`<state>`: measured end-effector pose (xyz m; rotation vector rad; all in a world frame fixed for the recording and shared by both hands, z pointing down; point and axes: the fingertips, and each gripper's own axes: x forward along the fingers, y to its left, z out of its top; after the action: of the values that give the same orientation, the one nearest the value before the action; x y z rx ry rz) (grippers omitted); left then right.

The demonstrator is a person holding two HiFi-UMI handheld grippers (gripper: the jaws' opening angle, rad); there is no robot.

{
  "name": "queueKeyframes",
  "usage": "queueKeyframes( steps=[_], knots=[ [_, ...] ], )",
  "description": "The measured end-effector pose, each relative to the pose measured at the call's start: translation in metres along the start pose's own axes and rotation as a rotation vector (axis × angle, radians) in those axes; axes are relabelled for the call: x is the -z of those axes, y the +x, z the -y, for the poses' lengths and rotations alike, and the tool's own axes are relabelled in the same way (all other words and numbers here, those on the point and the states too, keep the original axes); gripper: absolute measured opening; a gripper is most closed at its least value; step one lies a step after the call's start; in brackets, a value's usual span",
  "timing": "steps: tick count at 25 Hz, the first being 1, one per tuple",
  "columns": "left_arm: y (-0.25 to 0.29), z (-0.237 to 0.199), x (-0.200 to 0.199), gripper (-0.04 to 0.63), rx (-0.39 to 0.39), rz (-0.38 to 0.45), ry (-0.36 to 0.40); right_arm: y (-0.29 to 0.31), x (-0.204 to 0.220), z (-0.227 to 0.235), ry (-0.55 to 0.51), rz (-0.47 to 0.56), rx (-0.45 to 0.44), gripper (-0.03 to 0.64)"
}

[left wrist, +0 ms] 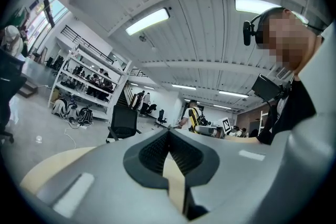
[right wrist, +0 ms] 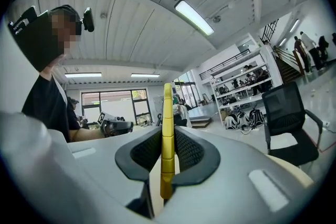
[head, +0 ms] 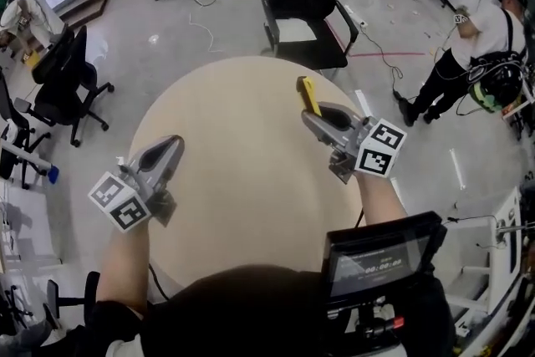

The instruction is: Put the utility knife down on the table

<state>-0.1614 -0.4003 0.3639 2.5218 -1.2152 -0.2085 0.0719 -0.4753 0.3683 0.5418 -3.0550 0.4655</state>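
A yellow utility knife point(head: 308, 94) sticks out forward from my right gripper point(head: 313, 118), which is shut on it above the right part of the round beige table point(head: 242, 155). In the right gripper view the knife point(right wrist: 167, 128) stands edge-on, clamped between the dark pads point(right wrist: 191, 152), and its tip rises past the jaws. My left gripper point(head: 173, 145) hovers over the table's left side. In the left gripper view its fingertips point(left wrist: 168, 132) meet with nothing between them.
A black office chair point(head: 303, 4) stands just beyond the table's far edge. Another black chair point(head: 63, 75) is at the left. A person point(head: 476, 46) stands on the floor at the far right. A small screen point(head: 380, 259) hangs on my chest.
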Motion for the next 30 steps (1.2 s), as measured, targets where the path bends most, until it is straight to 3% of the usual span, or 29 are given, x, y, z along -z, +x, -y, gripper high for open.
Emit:
queueKeyframes(
  steps=[11, 19, 24, 30],
  knots=[
    [0.088, -0.162, 0.054, -0.002, -0.081, -0.052, -0.03, 0.116, 0.065, 0.161, -0.087, -0.191, 0.011, 0.075],
    [0.135, -0.261, 0.138, -0.002, -0.119, -0.158, -0.039, 0.196, 0.158, 0.299, -0.178, -0.412, 0.031, 0.075],
    [0.16, -0.305, 0.172, -0.002, -0.106, -0.184, -0.034, 0.242, 0.208, 0.362, -0.213, -0.522, 0.036, 0.075],
    [0.177, -0.315, 0.191, -0.002, -0.069, -0.192, -0.014, 0.267, 0.247, 0.386, -0.333, -0.665, 0.01, 0.075]
  ],
)
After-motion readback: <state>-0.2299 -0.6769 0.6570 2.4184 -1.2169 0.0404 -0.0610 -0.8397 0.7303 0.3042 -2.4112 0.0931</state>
